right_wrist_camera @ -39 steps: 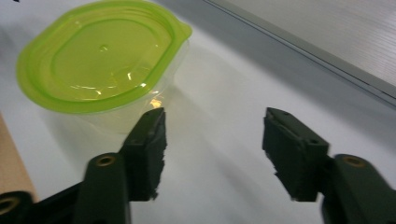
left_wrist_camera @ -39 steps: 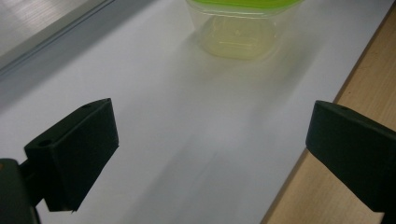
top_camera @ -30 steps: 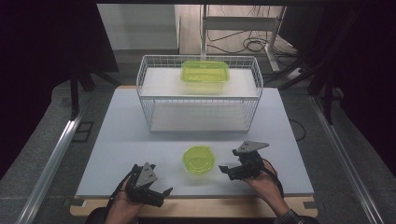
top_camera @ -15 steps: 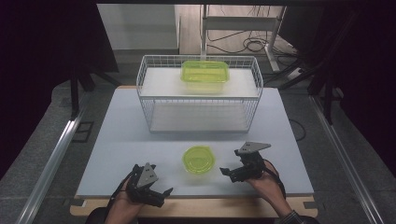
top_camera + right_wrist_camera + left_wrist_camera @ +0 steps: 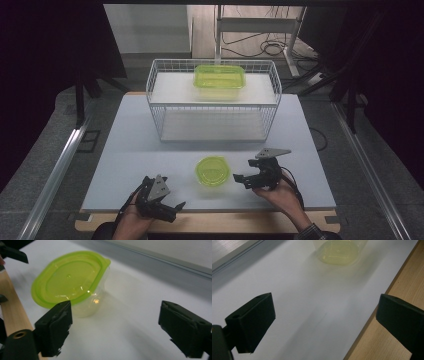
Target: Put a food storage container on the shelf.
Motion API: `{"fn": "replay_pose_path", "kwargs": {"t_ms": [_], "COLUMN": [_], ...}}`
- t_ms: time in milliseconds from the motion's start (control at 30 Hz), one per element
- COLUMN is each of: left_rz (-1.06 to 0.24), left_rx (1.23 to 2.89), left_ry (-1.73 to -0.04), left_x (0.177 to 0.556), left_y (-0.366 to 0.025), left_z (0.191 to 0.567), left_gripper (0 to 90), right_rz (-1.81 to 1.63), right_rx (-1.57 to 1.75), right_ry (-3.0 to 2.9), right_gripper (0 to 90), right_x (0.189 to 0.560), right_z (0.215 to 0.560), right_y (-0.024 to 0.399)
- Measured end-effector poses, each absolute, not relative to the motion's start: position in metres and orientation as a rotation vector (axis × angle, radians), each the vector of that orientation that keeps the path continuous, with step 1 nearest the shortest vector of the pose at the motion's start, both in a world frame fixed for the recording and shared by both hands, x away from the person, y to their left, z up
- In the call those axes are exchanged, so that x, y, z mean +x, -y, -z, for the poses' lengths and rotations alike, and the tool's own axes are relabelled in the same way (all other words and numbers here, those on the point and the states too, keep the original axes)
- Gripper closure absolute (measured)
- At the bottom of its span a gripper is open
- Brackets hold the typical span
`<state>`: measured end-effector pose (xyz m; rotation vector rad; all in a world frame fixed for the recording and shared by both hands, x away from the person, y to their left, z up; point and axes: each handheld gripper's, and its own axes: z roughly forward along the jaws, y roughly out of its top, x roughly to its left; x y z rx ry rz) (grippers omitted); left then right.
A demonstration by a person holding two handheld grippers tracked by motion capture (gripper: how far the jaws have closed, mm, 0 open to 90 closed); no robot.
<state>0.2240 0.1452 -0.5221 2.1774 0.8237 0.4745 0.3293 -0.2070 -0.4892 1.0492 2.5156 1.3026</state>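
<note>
Small round tub with a green lid [image 5: 212,171] upright on the white desk [image 5: 135,150], close to the front edge and about midway along it, well apart from the wire basket [image 5: 160,107] at the back and the rectangular green-lidded box [image 5: 219,77] inside that. Right gripper [image 5: 241,180] just beside the tub on its right, level with it, tips aimed across the desk straight at its side, not touching. Jaws released and wide, just now drawn in a little, nothing between them. Seen along that right gripper [image 5: 115,332], tub [image 5: 70,285] ahead but off toward the left jaw rather than centred in the gap; likely needs a small sideways shift before any advance, else the left pad meets the wall and nudges the tub along. Lid close to round, so hardly any long axis to line up with; small lip on the rim toward the upper right in that view. Left gripper [image 5: 176,210] farther off, at the front edge left of the tub, jaws spread and empty, tub [image 5: 338,251] well ahead of its gap [image 5: 324,322]. Right hand plainly the nearer, probably the one to take it.
</note>
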Motion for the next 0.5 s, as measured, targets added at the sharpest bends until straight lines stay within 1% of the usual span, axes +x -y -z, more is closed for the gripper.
{"fn": "replay_pose_path", "kwargs": {"t_ms": [233,500], "left_rz": [-0.478,-0.479], "left_rx": [2.18,2.181], "left_ry": [-0.823,-0.822], "left_x": [0.224,0.224], "left_y": [-0.145,-0.144], "left_z": [0.522,0.523], "left_gripper": [2.6,2.6], "right_rz": [-1.381,-1.432], "right_rx": [1.109,1.187], "right_ry": [-2.561,-2.625], "right_gripper": [25.5,38.9], "right_x": [0.339,0.355], "right_z": [0.484,0.486], "right_y": [0.204,0.19]}}
